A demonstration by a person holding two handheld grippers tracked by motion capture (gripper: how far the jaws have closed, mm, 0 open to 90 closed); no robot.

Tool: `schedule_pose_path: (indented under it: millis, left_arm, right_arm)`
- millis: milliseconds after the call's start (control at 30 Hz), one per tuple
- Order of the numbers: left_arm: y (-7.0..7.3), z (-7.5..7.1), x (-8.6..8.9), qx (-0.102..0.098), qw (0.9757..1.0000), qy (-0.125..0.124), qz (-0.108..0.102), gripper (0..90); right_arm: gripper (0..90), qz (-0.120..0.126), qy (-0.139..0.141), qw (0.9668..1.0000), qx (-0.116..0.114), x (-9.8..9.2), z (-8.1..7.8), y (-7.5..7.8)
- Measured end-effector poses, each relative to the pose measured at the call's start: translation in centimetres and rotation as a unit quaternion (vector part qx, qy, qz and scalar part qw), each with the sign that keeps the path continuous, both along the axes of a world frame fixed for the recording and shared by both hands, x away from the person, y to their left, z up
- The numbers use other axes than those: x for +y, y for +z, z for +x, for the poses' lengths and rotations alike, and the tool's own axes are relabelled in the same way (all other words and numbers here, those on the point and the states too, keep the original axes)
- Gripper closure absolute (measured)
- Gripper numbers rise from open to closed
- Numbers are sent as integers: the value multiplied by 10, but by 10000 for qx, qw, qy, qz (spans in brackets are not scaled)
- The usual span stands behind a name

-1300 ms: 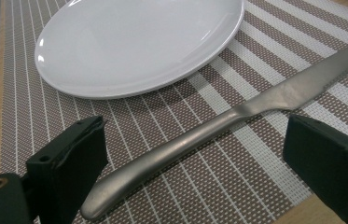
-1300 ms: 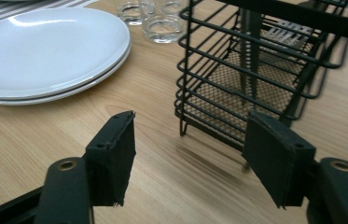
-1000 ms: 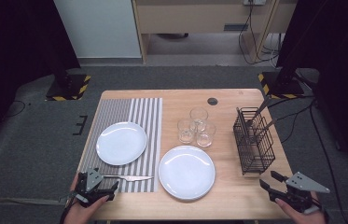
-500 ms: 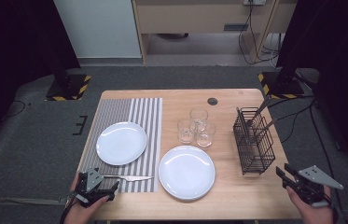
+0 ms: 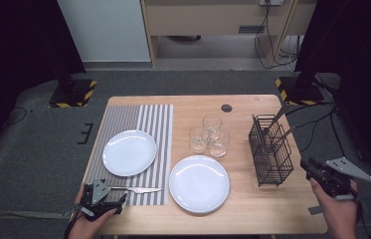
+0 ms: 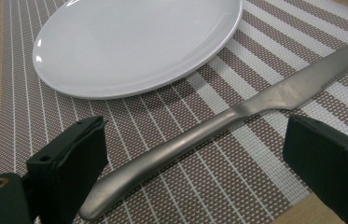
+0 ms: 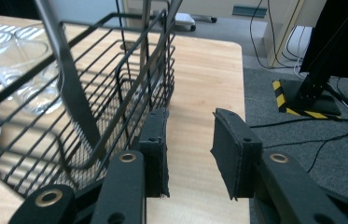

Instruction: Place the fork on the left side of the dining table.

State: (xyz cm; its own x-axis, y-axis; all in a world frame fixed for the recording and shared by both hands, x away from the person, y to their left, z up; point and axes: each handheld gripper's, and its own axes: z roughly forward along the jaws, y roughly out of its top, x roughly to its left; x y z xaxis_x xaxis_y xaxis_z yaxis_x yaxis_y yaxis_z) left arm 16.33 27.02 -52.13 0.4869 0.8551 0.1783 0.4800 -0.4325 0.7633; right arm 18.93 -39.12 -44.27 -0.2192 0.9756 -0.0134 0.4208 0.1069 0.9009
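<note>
At the bench's near edge, the left hand-held gripper [image 6: 199, 163] gapes wide around a knife [image 6: 218, 121] on the striped mat [image 6: 255, 186], while the right hand-held gripper [image 7: 189, 154], narrowed and empty after closing, hangs beside the wire basket [image 7: 115, 93].

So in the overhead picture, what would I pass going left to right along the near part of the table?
Left gripper → knife on the striped placemat → the near white plate → black wire basket → right gripper, just off the table's right edge.
</note>
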Motion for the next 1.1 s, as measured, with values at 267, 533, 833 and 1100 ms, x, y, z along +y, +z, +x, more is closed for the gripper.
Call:
schedule_pose_path:
  millis: [267, 533, 833, 1100]
  left_arm:
    - [0, -1, 0, -1, 10000, 28, -4, 61]
    - [0, 0, 0, 7, 10000, 17, -6, 61]
    - [0, 0, 0, -2, 10000, -4, 5, 62]
    - [0, 0, 0, 3, 10000, -19, 20, 63]
  right_arm:
    - [562, 114, -163, 9998, -88, -1, 15, 14]
    - [505, 185, -94, 9997, -106, 6, 23, 24]
    - [399, 210, -101, 9993, -276, 13, 29, 38]
    - [415, 235, 78, 9992, -319, 25, 38, 46]
